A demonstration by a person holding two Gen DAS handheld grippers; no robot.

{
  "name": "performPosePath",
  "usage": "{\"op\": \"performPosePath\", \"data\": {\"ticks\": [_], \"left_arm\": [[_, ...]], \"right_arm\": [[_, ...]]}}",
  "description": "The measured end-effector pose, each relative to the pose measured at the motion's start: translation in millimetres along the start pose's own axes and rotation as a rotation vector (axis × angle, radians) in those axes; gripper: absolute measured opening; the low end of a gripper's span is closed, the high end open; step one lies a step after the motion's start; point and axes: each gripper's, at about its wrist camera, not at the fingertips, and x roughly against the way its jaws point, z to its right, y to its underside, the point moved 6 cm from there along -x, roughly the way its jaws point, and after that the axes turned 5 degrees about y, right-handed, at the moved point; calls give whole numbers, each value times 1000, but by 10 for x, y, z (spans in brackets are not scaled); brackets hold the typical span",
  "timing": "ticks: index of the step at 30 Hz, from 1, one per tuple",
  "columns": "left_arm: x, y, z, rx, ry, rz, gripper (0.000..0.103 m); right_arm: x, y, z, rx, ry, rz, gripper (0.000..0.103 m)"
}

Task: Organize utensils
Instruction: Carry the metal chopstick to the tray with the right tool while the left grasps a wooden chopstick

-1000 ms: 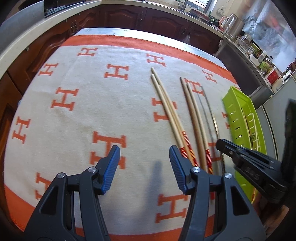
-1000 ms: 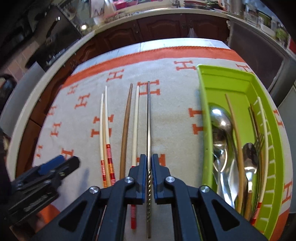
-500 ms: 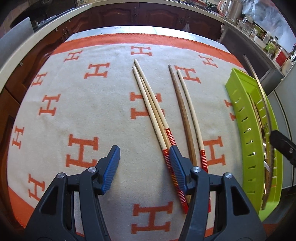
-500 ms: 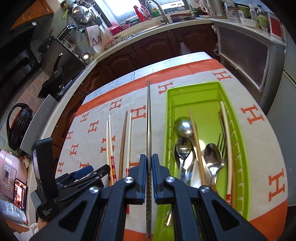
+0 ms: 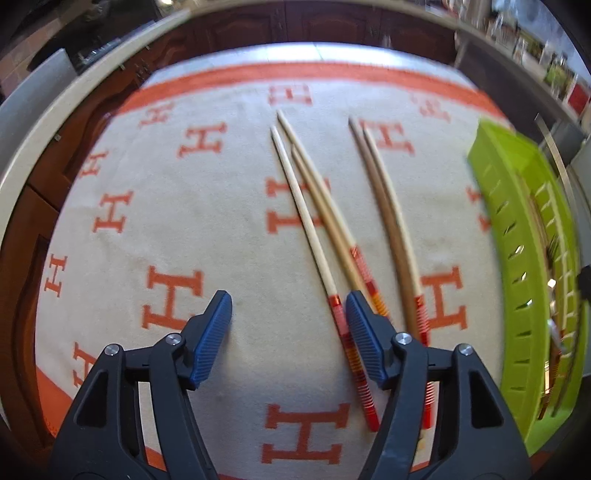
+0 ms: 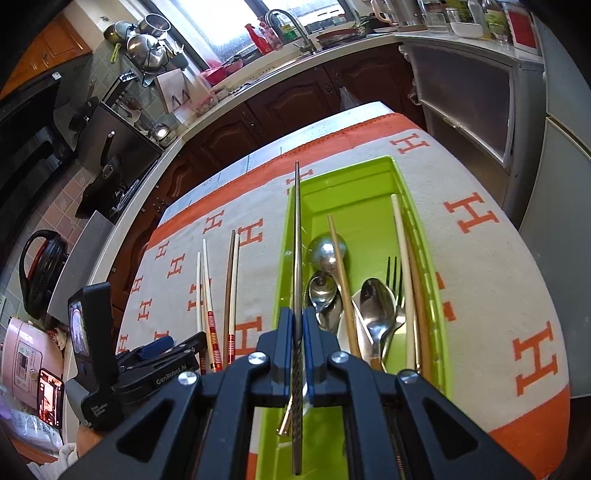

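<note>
One patterned cloth [image 6: 491, 258] filled both views; a green tray [image 6: 354, 199] sat centre-right. Four chopsticks [image 5: 314, 236] lay mid-frame, perhaps touching the left gripper [image 5: 288, 325], whose empty jaws were opening. The right gripper [image 6: 297, 332] pinched a metal chopstick [image 6: 296, 236] over the tray.

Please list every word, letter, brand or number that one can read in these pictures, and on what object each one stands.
"H": orange letter repeated over the cloth.
"GenRobot.AI": white print on the left gripper, seen from the right wrist camera.
Small white label low on its black mount: too small to read.
Pink appliance panel: too small to read.
Counter jars: labels unreadable.
</note>
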Motion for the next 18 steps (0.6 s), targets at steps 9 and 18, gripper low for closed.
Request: {"op": "performPosePath", "data": {"ticks": [9, 18], "left_arm": [[-18, -64, 67, 7, 24, 17, 5], [190, -48, 71, 65, 115, 25, 3]], "right_arm": [[13, -19, 104, -21, -4, 3, 5], [1, 6, 262, -33, 54, -39, 6]]}}
